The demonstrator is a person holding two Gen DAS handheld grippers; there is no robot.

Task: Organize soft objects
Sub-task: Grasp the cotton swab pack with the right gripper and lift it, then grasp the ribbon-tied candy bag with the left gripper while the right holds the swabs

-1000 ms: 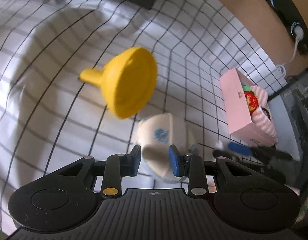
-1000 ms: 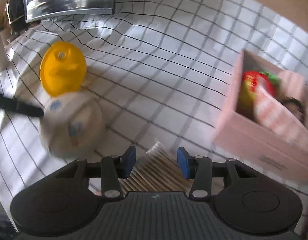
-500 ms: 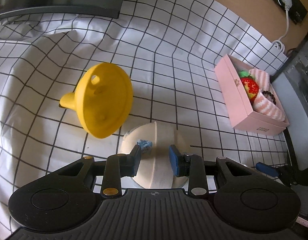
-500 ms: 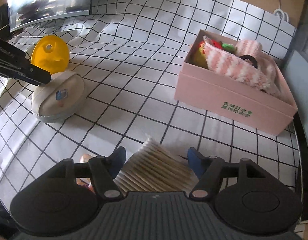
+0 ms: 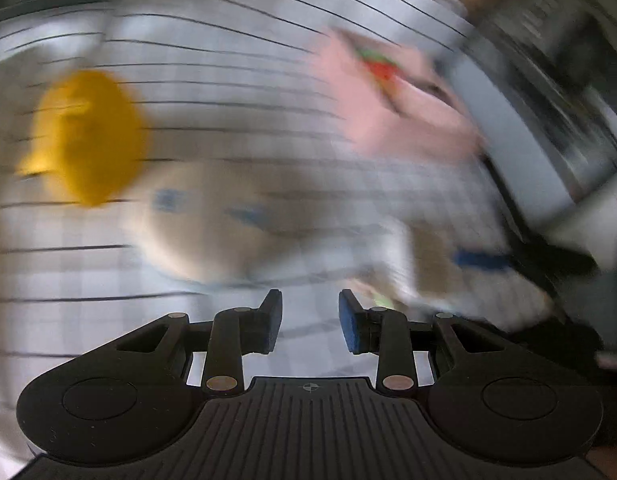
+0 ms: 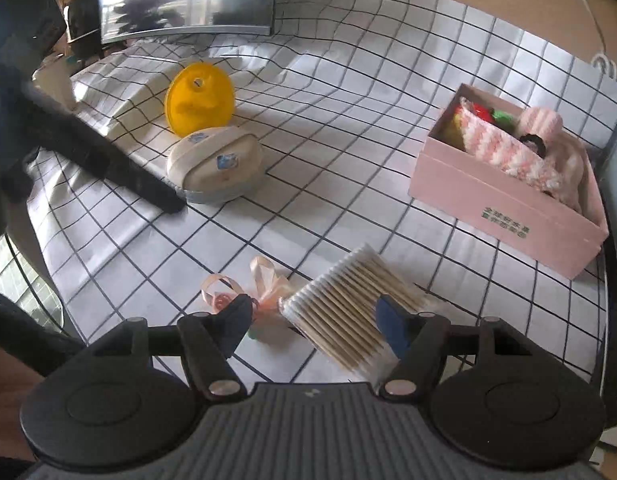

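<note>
Now hovering right gripper [image 6: 314, 320], jaws spread, straddling cotton-swab pack [image 6: 350, 312] near the pink box [image 6: 504, 204]; centring before squeezing; left gripper [image 5: 310, 322] parted, gripping nothing.

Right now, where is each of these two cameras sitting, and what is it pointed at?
Left wrist: rides the left gripper, looking down, blurred, at the checked cloth; its own open fingers show.
Right wrist: rides the right gripper, facing the cotton swabs between its open fingers.
Shared: yellow funnel, cream pouch, pink box.
</note>
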